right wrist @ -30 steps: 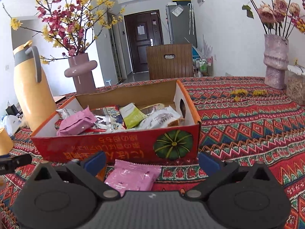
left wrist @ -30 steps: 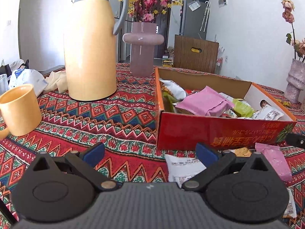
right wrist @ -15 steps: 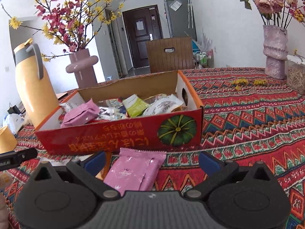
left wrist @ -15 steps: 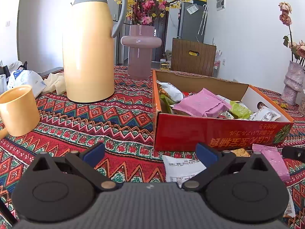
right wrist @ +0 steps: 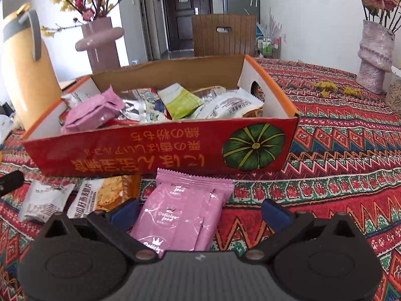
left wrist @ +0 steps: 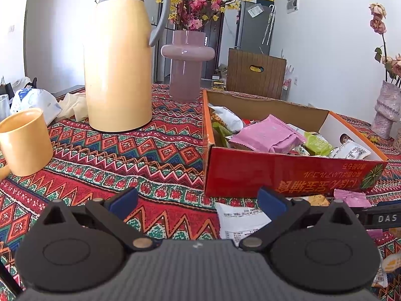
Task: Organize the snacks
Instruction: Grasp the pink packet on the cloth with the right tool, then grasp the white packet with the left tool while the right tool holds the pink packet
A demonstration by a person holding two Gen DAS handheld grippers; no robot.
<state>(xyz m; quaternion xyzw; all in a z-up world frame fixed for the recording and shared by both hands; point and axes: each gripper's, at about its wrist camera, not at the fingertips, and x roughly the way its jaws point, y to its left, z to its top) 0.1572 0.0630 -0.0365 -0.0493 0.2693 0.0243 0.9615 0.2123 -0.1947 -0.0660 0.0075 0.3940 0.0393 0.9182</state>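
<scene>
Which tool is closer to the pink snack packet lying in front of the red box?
Right. The right tool is open around the pink snack packet; the left tool sits off to its left.

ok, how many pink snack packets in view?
2. One pink packet lies in the red box, left side; another pink packet is on the tablecloth, between the right gripper's open fingers. More may be buried.

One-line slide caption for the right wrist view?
Open right gripper over a pink snack packet before the red snack box.
</scene>
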